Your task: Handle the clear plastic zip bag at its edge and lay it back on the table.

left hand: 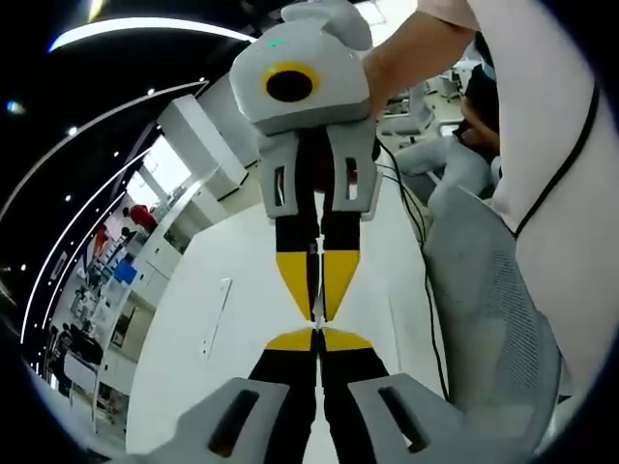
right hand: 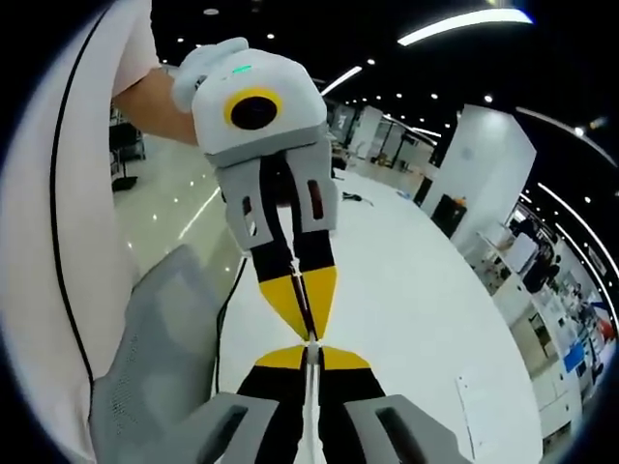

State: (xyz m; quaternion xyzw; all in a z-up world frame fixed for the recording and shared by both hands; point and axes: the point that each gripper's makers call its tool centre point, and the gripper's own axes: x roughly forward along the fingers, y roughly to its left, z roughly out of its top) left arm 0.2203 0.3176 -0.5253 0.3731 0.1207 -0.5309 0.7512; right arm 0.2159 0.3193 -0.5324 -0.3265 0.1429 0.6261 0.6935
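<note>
the left gripper (left hand: 317,333) is rising from the bottom of the left gripper view with its yellow-tipped jaws pressed together. the right gripper (left hand: 316,311) is reaching down from the top to meet it tip to tip, jaws also closed. a thin clear edge of the zip bag (left hand: 315,280) is showing between the tips. beyond both grippers the white counter (left hand: 222,319) is spreading out. to the right of the grippers, a grey mesh chair (left hand: 493,309) is standing beside a person's white sleeve (left hand: 542,126).

Large open-plan lab or showroom: black ceiling with curved light strips (right hand: 464,24), long white table (right hand: 426,280), grey mesh chair (left hand: 493,319).
</note>
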